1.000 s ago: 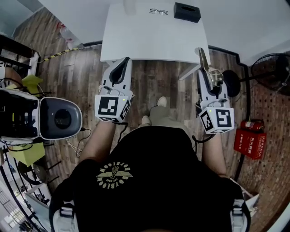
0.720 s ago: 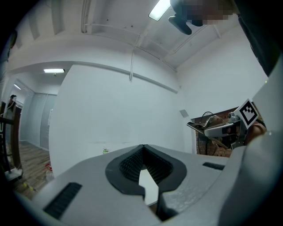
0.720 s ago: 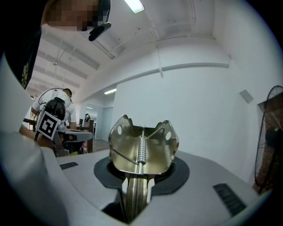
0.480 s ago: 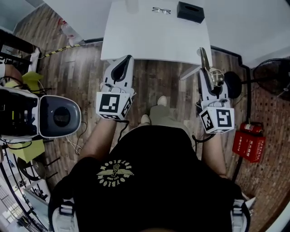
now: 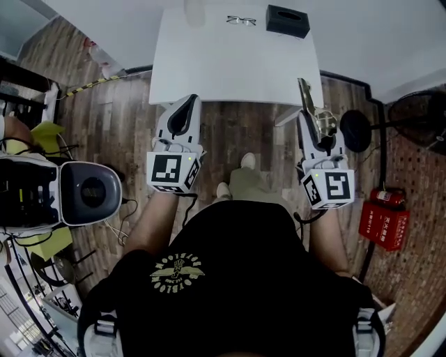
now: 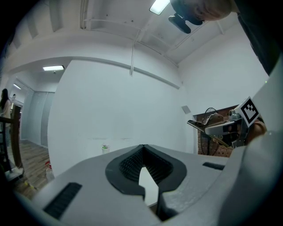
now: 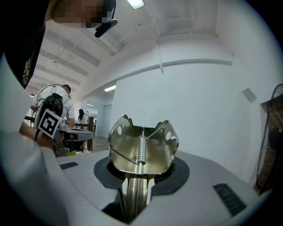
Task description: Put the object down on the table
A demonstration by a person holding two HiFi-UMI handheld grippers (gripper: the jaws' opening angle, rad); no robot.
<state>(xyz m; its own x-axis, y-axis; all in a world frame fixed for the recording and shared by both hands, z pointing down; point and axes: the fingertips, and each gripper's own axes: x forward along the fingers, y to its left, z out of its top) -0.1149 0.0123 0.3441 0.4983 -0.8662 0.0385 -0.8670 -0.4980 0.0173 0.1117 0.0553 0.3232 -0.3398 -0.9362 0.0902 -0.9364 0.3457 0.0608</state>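
My right gripper (image 5: pixel 311 120) is shut on a shiny metal spring clip (image 5: pixel 310 104), held over the wooden floor just off the near right corner of the white table (image 5: pixel 237 66). In the right gripper view the metal spring clip (image 7: pixel 142 148) stands up out of the black pads (image 7: pixel 177 174), its coil spring facing me. My left gripper (image 5: pixel 185 111) is shut and empty, its tip at the table's near edge. In the left gripper view the fingertips (image 6: pixel 146 152) meet, and the right gripper (image 6: pixel 225 128) with the clip shows at the right.
A pair of glasses (image 5: pixel 241 20) and a black box (image 5: pixel 288 19) lie at the table's far edge. A grey and white machine (image 5: pixel 83 192) stands on the left. A fan (image 5: pixel 418 115) and a red fire extinguisher (image 5: pixel 383 219) are on the right.
Both grippers keep their hold and pose. The whole view has shifted a little, and the grippers sit slightly closer to the table's near edge.
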